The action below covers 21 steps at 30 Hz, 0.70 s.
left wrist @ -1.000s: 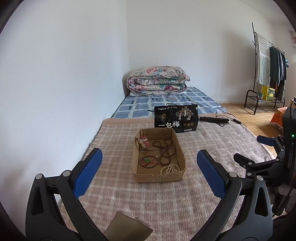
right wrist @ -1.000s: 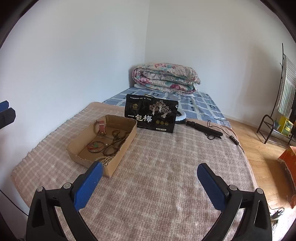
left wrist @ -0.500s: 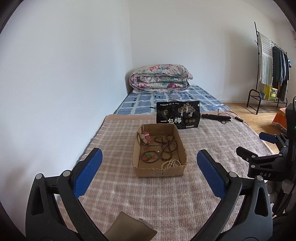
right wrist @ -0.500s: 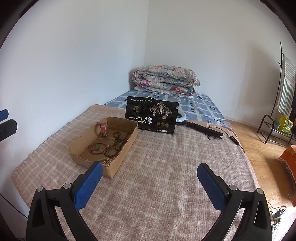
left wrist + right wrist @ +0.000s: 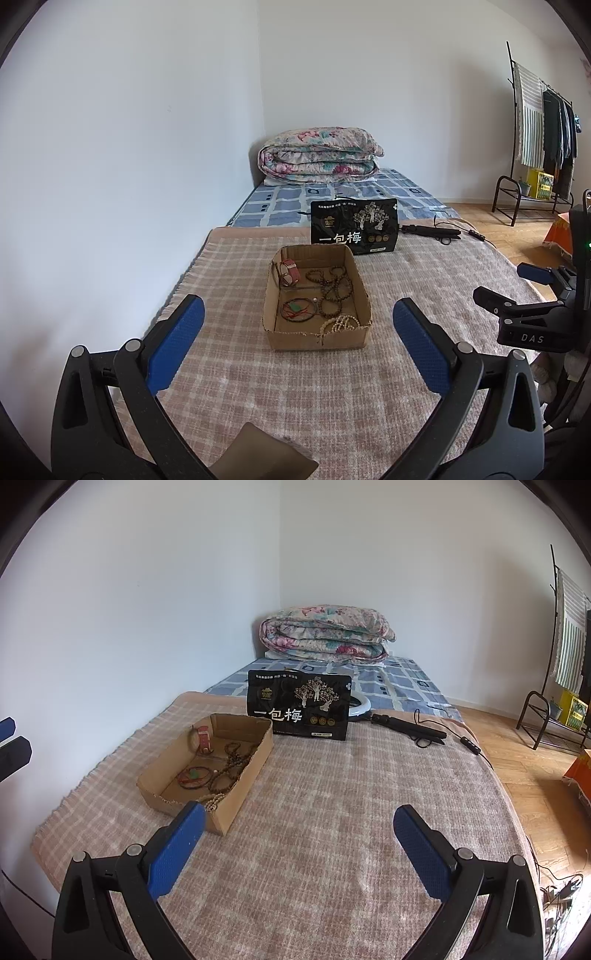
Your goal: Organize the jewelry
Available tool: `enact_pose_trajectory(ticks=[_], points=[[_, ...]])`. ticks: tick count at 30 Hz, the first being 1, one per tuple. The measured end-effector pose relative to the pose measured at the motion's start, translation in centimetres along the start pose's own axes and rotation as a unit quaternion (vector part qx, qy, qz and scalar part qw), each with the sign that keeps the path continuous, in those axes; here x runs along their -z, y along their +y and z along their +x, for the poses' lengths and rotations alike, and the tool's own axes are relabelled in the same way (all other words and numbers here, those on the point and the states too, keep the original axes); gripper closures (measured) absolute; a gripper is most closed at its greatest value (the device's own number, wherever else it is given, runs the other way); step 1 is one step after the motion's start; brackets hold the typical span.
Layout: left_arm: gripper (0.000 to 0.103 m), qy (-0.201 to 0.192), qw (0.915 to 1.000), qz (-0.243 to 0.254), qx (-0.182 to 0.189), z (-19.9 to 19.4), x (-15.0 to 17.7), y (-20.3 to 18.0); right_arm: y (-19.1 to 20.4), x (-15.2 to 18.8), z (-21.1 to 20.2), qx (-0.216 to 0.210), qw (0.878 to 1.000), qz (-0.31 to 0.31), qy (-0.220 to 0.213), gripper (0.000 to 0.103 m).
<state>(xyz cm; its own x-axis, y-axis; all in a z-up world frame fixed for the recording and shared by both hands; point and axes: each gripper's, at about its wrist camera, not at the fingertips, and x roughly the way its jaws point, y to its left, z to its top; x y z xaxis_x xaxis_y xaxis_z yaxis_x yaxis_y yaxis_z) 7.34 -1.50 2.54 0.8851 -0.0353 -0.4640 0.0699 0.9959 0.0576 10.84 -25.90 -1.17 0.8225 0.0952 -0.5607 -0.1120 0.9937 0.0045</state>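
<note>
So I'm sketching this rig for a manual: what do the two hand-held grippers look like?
Both match. The left hand-held gripper has black plastic linkage arms with silver pivot bolts and triangular cut-outs, ending in blue textured pads. The right hand-held gripper is the same; seen side-on from the left camera its body bears white "DAS" lettering and a small green light.

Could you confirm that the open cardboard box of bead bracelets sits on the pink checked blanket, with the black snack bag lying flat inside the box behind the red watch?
Not quite. The black snack bag is outside the open cardboard box, standing upright on the pink checked blanket just behind it, as the left wrist view shows. The bead bracelets and red watch do lie inside the box on the blanket.
</note>
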Motion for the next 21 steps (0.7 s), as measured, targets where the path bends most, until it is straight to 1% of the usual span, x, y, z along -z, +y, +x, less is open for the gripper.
enact_pose_trajectory(ticks=[21], points=[[0.0,0.0,1.0,0.0,-0.001,0.03,0.23,-0.11,-0.05,0.11,-0.1,0.001,1.0,-0.001,0.001,0.0]])
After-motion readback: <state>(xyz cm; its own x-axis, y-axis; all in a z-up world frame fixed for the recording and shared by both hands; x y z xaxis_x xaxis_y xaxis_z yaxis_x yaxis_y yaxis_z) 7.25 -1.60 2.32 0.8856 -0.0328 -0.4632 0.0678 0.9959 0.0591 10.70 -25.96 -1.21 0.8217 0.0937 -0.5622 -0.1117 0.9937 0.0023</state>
